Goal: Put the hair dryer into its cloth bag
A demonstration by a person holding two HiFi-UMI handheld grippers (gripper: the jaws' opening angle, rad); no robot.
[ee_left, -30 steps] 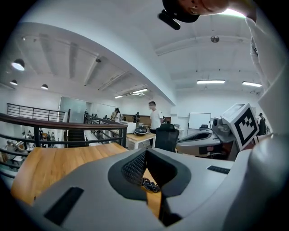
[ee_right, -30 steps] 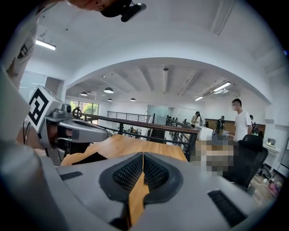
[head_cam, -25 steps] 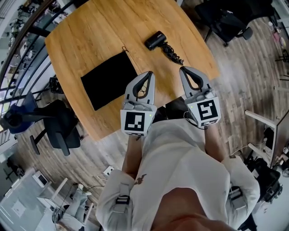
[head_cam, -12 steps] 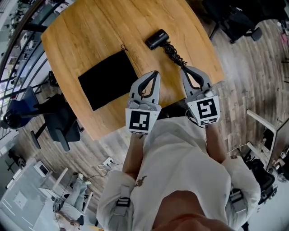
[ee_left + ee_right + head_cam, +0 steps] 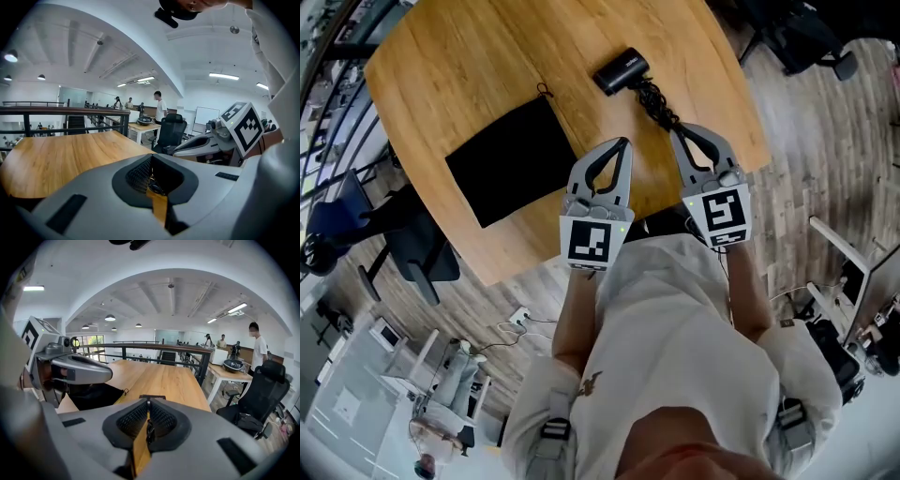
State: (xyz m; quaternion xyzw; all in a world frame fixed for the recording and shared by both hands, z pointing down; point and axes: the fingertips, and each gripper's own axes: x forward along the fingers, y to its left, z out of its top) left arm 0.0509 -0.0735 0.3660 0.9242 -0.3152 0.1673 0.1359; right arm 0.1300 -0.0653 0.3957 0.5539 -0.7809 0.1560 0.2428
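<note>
Hair dryer [image 5: 622,71], black and compact, lying on its side toward the far right of the wooden table [image 5: 469,66], coiled cord [image 5: 658,105] trailing nearward from it. Probably rigid, smooth-shelled and fairly weighty; best taken across the barrel or handle, never by the springy cord. Cloth bag [image 5: 508,159], black and limp, flat to its left; likely to sag without a hold on the mouth. Left gripper [image 5: 622,142] and right gripper [image 5: 678,131] both clenched on nothing, near the table's near edge, the right one's tip close by the cord.

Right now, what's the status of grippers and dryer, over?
Left gripper and right gripper both shut, empty. Dryer on table, cord trailing toward right gripper. Bag flat, apart from dryer. Nothing in the way.
</note>
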